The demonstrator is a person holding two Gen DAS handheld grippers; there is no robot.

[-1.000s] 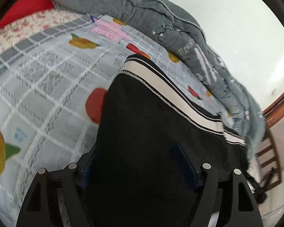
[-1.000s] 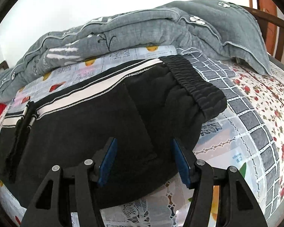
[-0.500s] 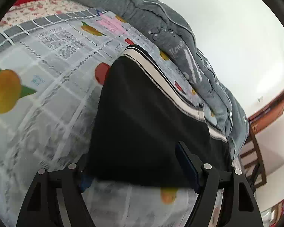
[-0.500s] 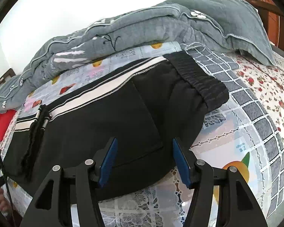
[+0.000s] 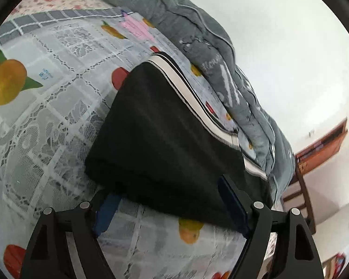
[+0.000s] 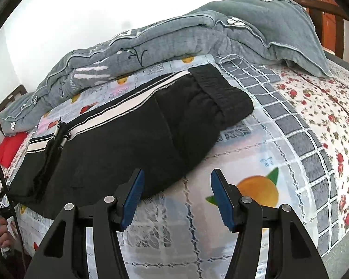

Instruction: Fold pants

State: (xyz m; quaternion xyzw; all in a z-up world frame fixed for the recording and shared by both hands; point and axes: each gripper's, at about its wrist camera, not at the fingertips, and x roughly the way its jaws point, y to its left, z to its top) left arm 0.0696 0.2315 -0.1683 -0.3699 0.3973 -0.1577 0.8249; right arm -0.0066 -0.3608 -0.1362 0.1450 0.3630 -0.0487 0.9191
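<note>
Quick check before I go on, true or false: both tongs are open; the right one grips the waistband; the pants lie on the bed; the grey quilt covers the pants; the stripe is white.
1. Both tongs are open. True: left tongs and right tongs both gape.
2. The right tongs grip the waistband. False: they hold nothing.
3. The pants lie on the bed sheet. True.
4. The grey quilt covers the pants. False: it lies beyond them.
5. The side stripe is white. True.

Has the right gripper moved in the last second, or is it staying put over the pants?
Yes. The right gripper has backed off toward the near bed edge: a second ago its open jaws straddled the pants, now they sit over the bedcover beside them.
</note>
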